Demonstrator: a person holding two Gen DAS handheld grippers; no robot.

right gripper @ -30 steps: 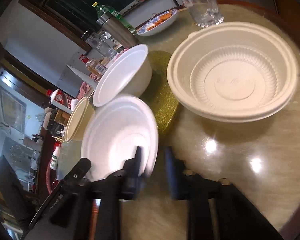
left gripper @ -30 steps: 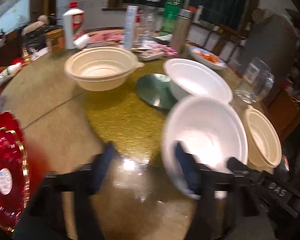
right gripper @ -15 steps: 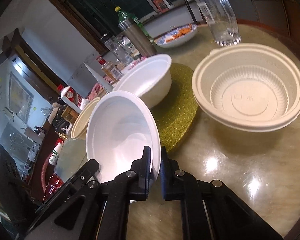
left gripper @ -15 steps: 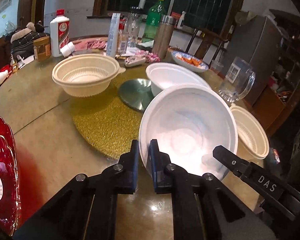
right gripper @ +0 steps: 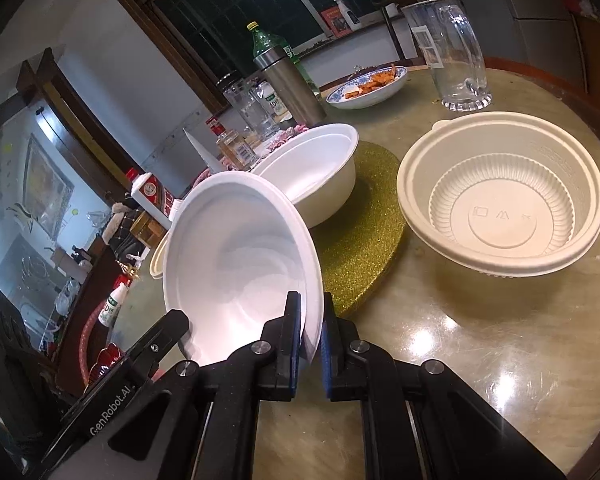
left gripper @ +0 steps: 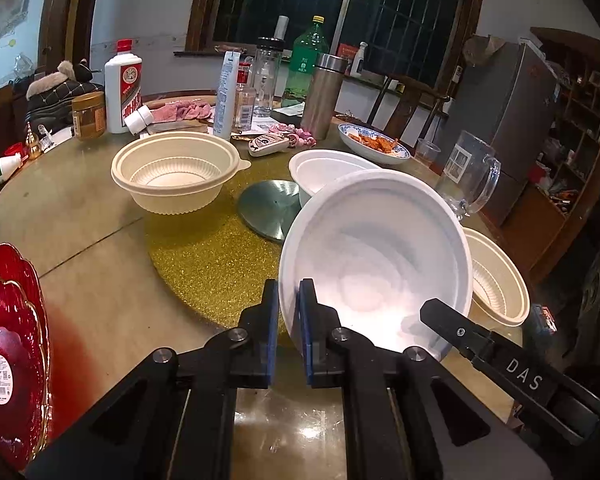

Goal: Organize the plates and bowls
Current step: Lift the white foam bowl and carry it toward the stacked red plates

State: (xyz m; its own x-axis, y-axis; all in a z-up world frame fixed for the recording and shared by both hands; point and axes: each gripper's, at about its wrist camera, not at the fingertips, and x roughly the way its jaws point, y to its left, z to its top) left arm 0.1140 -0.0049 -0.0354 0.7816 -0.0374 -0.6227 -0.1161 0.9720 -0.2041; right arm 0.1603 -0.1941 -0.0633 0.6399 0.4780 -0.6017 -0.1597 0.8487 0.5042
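**Insp. A:** White foam bowl (left gripper: 376,264) is the item in hand. Both tools are on it: left gripper (left gripper: 288,320) has its jaws pinching the near-left rim, right gripper (right gripper: 311,332) has its jaws pinching the opposite rim. Bowl is tilted, mouth toward the cameras, and appears lifted clear of the bench (left gripper: 100,240).

**Insp. B:** Status of the rest?

**Insp. A:** Little done, by the look of it. Second white bowl (right gripper: 316,176) sits alone on the gold mat (left gripper: 212,256), just behind the held one. Two cream ribbed bowls are well apart: one at far left (left gripper: 174,176), one at the right (right gripper: 500,196) near the bench edge. Red plates (left gripper: 8,344) seem already stacked at the left edge; count unclear.

**Insp. B:** Remaining work?

**Insp. A:** Judged approx.: nest the held bowl into its white twin, then pair up the cream ones. No bowl is seen nested yet. Glass mug (right gripper: 452,48) and the food dish (right gripper: 368,84) stand nearby; not obviously part of the job.
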